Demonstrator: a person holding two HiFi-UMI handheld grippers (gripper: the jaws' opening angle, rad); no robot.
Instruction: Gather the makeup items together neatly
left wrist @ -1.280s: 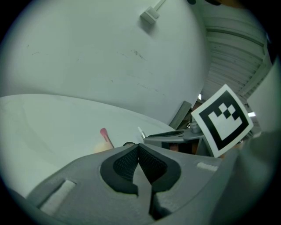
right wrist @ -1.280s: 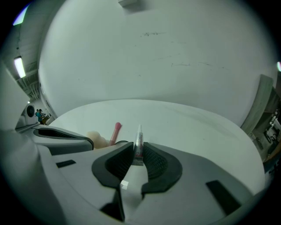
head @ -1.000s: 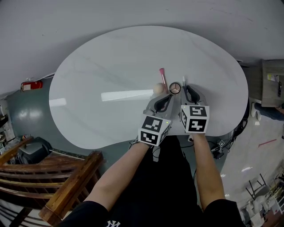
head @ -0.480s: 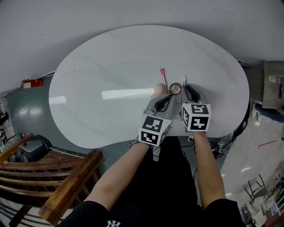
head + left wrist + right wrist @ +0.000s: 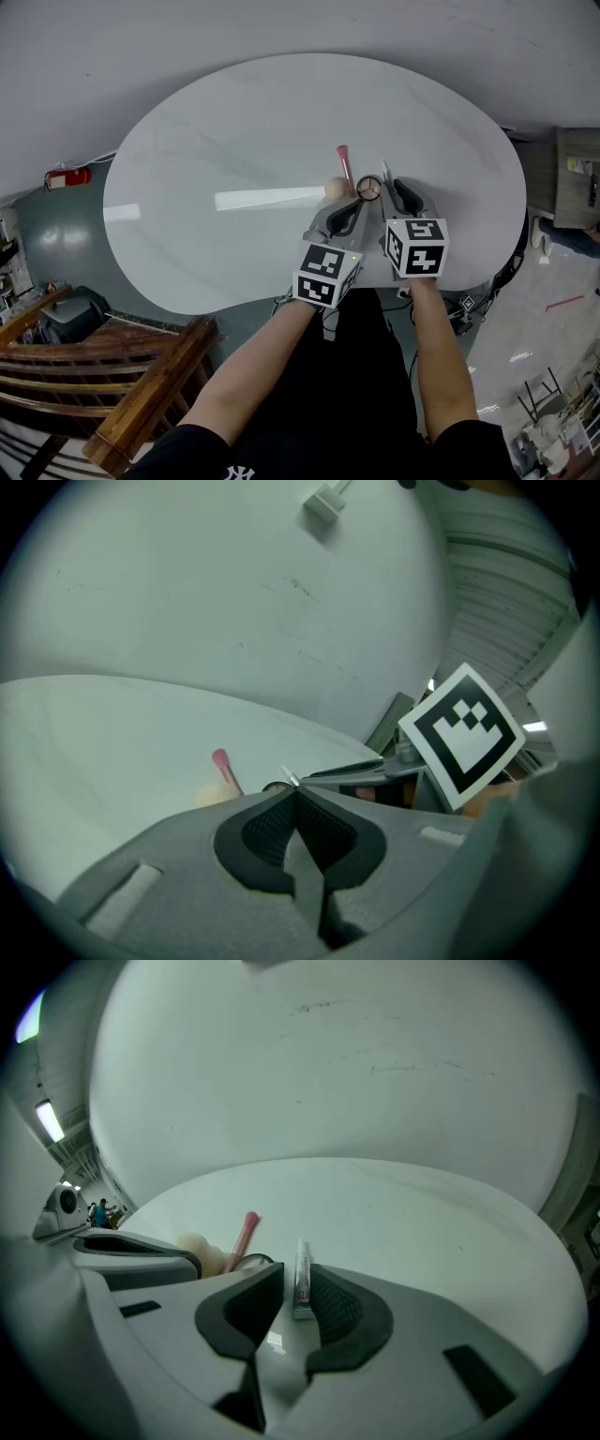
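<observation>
**Cluster nearly gathered**

Surface point(image 5: 234, 141): items grouped by the near edge. Left hand-held gripper point(image 5: 292, 797) closed, empty. Right hand-held gripper point(image 5: 296, 1277) jaws just opening. Brush point(image 5: 344, 165), sponge point(image 5: 334, 188), compact point(image 5: 369, 187) close together; tube point(image 5: 302, 1288) loose between right jaws. Probably left: withdraw

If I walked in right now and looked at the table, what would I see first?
First you'd notice the black-and-white marker cube on the left gripper, which is shut and empty, and its twin on the right gripper. Then comes the big white oval table. Just past the grippers sits a little cluster: a pink brush, a beige sponge and a round compact. The right gripper's jaws have just been opening, with a small tube lying between them.
</observation>
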